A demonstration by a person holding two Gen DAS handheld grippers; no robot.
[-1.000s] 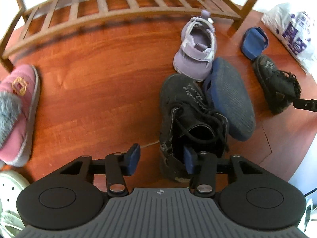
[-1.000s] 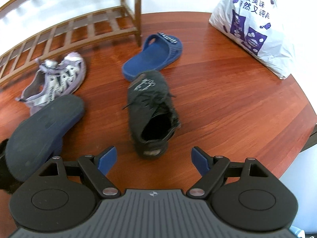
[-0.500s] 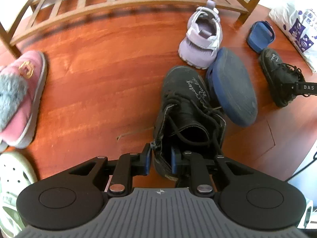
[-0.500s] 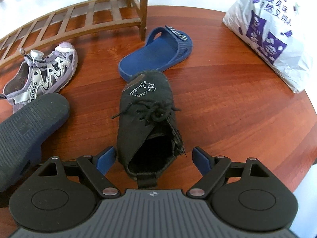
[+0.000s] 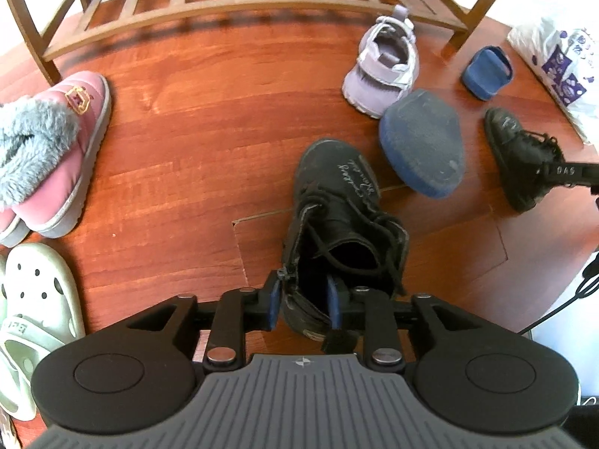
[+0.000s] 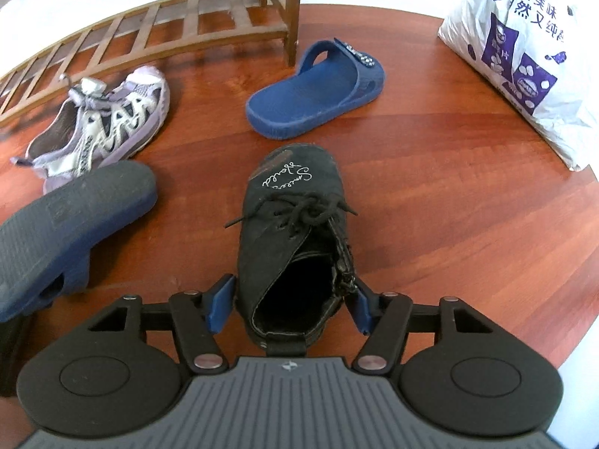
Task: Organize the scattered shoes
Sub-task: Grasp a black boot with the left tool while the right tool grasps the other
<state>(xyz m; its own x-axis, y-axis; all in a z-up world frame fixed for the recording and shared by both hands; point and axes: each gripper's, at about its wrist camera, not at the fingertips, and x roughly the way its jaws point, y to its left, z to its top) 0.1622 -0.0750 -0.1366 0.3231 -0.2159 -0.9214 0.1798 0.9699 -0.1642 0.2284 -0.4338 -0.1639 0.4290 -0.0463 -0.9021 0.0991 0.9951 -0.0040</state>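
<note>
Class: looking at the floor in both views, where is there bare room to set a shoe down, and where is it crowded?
Bare: between pink slipper, rack and black boot; also between bag and second boot. Crowded: around the overturned blue slide.

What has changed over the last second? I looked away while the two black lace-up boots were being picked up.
The left gripper went from open to straddling one wall of the left black lace-up boot's collar; its jaws are now opening slightly. The right gripper came down around the right black lace-up boot's collar, jaws closing, not yet pressing. The other shoes stayed put.
</note>
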